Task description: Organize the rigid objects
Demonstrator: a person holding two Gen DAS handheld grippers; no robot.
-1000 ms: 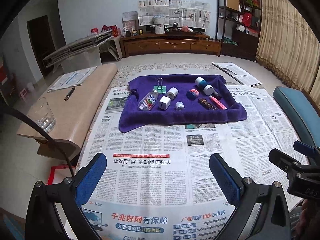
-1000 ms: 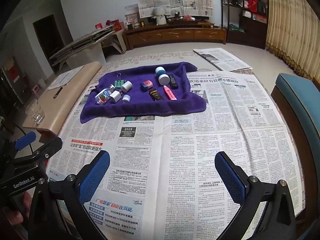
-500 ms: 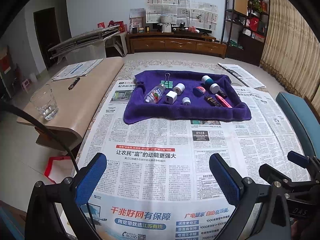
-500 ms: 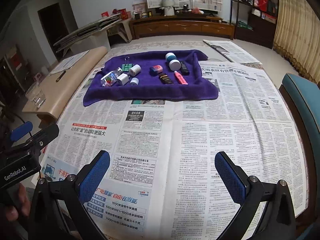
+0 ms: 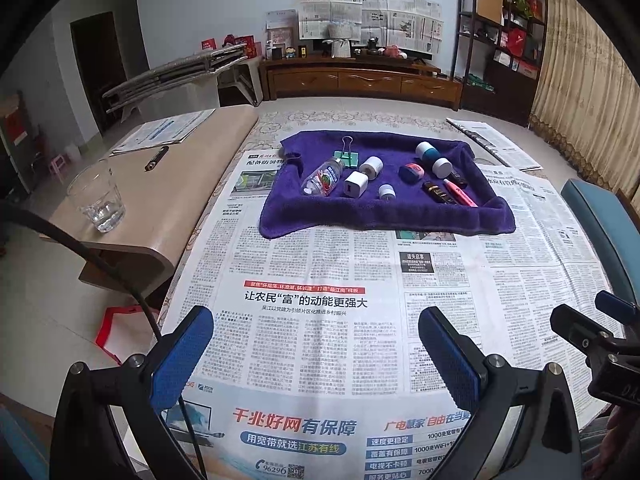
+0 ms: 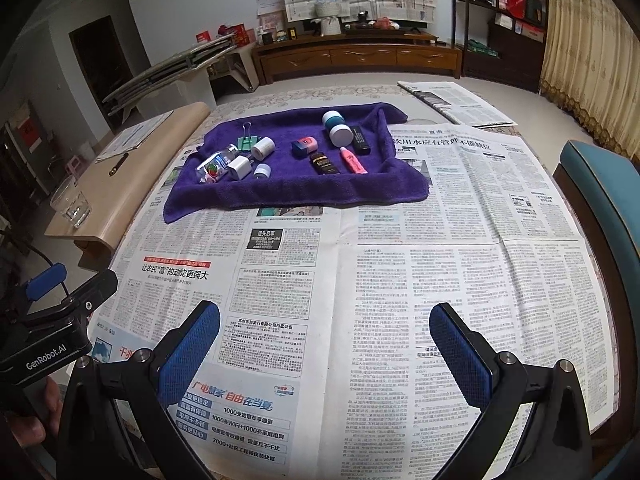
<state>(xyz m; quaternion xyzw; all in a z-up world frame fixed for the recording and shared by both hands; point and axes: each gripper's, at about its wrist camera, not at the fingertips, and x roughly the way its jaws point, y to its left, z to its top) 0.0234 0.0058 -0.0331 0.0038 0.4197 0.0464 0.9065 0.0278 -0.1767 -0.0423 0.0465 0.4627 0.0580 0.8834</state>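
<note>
A purple towel [image 5: 360, 212] [image 6: 288, 192] lies at the far side of the newspaper-covered table with several small items on it: a clear bottle [image 5: 323, 178] [image 6: 214, 167], a white charger cube [image 5: 355, 185] [image 6: 240, 167], a green binder clip [image 5: 349, 156], a pink highlighter [image 5: 460, 194] [image 6: 353, 160] and a teal-and-white jar [image 5: 426, 151] [image 6: 331, 119]. My left gripper [image 5: 316, 352] is open and holds nothing, well short of the towel. My right gripper [image 6: 325, 352] is open too, equally far back.
Newspaper [image 6: 440, 260] covers the table. A beige side table [image 5: 168, 184] on the left carries a drinking glass [image 5: 98, 196] and a pen [image 5: 157, 158]. A teal chair [image 6: 604, 200] stands at the right edge. A wooden cabinet [image 5: 360, 80] lines the far wall.
Both grippers have moved forward and tipped a little, so the towel looms larger and lower in both views. Their jaws stayed open and nothing on the towel moved.
</note>
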